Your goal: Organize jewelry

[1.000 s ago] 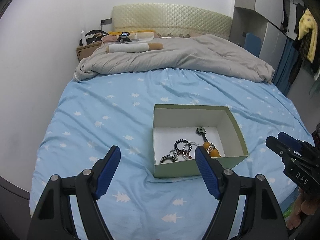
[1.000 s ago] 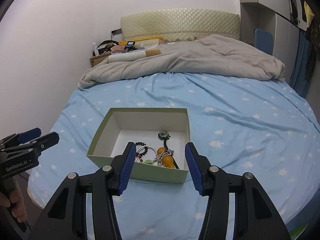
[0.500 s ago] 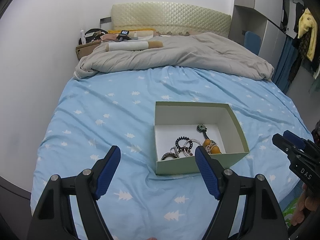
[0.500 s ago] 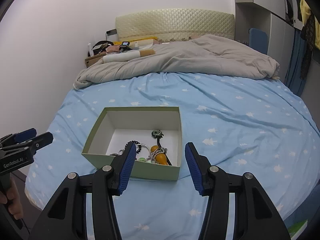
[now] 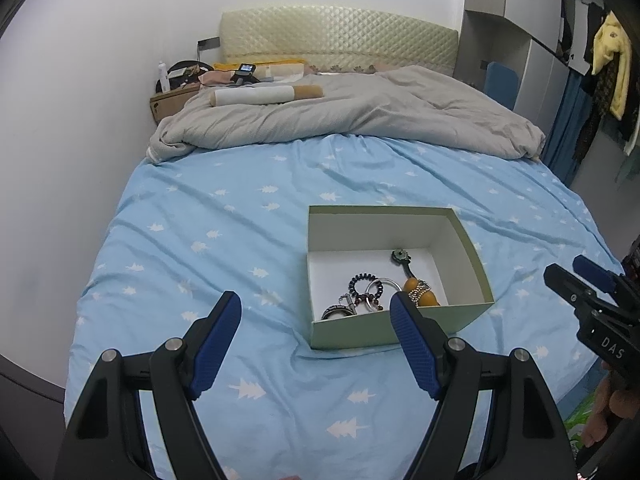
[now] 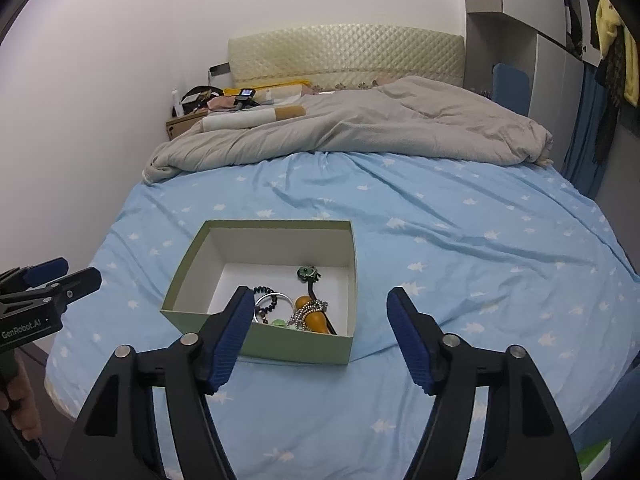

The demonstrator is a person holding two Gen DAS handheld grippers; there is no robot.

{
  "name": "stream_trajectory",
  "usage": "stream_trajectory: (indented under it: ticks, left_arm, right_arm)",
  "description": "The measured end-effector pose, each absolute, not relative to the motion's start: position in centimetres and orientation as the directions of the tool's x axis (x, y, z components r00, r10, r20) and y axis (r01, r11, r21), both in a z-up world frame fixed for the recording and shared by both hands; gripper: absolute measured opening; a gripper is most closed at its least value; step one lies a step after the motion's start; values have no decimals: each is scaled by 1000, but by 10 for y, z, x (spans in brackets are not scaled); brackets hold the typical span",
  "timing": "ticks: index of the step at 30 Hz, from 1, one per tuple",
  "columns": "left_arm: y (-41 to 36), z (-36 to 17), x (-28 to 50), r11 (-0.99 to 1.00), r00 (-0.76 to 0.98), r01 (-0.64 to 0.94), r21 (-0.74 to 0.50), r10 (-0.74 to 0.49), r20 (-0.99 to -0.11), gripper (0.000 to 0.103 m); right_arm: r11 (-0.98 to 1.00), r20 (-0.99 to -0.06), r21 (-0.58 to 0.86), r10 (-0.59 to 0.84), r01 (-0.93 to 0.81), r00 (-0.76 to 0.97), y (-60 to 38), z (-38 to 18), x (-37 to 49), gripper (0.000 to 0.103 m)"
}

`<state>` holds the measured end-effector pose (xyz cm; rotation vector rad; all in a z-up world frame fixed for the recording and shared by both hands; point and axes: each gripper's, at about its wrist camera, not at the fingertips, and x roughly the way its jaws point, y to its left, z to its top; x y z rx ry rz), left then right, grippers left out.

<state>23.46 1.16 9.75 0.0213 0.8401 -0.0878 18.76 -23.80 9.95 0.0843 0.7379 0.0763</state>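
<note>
Box (image 5: 400,332): matt card, pale green outside, plain white inside. Bedsheet (image 5: 224,240): soft blue cotton-looking cloth, creased, printed white trees. Duvet (image 5: 360,120): grey cloth, rumpled, dull. Headboard (image 5: 340,36): quilted cream padding, slight sheen. Bangle (image 5: 385,285): shiny metal. Gourd pendant (image 5: 420,298): glossy amber, smooth. Left gripper (image 5: 315,312) and right gripper (image 6: 320,312): matt black plastic, ribbed blue rubbery fingers (image 5: 414,354), bright metal rivets.
</note>
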Motion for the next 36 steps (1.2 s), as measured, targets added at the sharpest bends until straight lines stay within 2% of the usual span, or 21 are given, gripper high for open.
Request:
stream_trajectory:
  ticks: [15,21,24,36]
  left_arm:
    - [15,95,226,997,662,81,-18,-67,-746,77]
    - [13,96,223,996,672,87,-31,-81,-736,77]
    - [12,93,222,996,665,89,-26,-79,-743,77]
    - [13,95,218,996,671,82,-31,-79,-737,77]
  right_arm:
    - [995,-668,89,95,-48,738,-237,102,184,73]
    - [995,-667,91,90,-40,739,-240,101,182,85]
    - [995,-664,93,86,-32,743,-244,101,181,86]
    - [996,-678,74,83,-43,730,-241,90,177,87]
